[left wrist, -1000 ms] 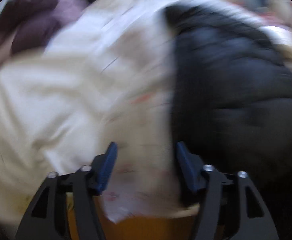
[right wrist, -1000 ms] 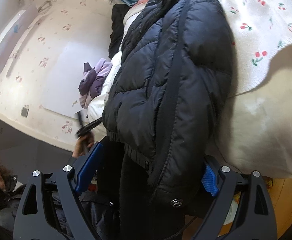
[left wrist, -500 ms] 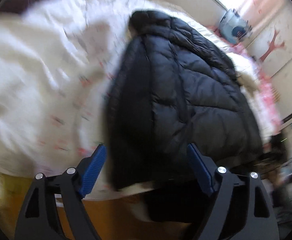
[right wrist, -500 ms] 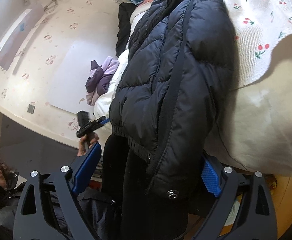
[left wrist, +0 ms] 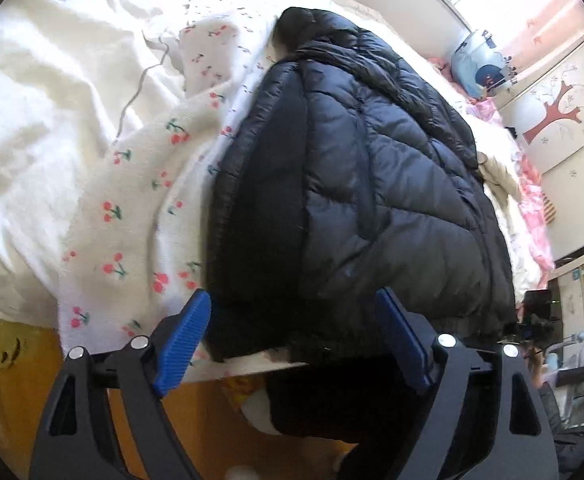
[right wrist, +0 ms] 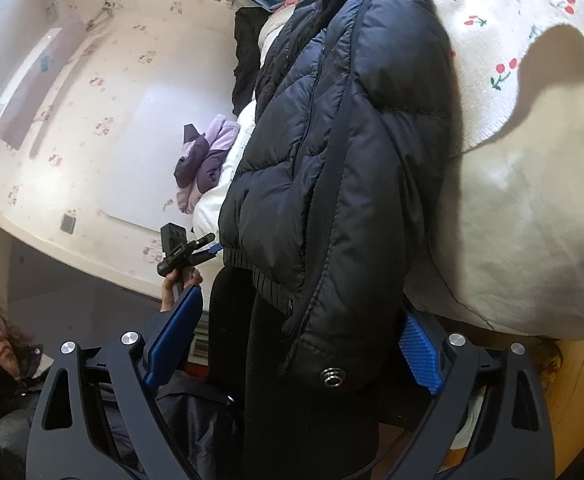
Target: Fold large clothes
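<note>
Left gripper (left wrist: 292,344): fingers opening, empty | puffer jacket (left wrist: 371,184) hem centre-frame, long axis toward top | right gripper (right wrist: 299,344): fingers spread, hem between.

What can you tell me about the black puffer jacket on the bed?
The black puffer jacket is quilted, glossy and padded, probably nylon. It lies folded on the cherry-print blanket, collar away, its ribbed hem and a metal snap hanging over the bed's edge. The left hand-held gripper is opening near the hem, its pads apart from the fabric.
</note>
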{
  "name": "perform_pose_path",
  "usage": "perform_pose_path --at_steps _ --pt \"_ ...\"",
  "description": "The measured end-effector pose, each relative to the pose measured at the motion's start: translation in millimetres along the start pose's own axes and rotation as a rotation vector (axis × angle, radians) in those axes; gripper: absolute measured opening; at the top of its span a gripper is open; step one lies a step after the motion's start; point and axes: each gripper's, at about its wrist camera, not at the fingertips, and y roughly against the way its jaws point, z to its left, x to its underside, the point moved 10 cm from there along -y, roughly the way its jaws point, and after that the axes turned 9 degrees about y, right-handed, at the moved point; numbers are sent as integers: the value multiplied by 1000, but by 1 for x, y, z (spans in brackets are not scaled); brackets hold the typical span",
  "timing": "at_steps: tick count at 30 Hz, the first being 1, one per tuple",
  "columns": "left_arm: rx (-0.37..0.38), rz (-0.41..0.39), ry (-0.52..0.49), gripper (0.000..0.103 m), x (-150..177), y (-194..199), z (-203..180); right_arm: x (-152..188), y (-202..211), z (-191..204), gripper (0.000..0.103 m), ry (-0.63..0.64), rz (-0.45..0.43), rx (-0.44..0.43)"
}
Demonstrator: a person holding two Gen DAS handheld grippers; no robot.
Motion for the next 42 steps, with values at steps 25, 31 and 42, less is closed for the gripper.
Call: perform_pose_path --at_steps 25,31,42 --pt "282 -18 76 7 -30 15 -43 -51 6 71 19 211 -136 -41" --pt "421 -119 28 5 -45 82 -103 -82 39 131 18 319 -245 -113" --pt "287 96 36 35 3 15 -27 -17 51 31 62 73 -70 14"
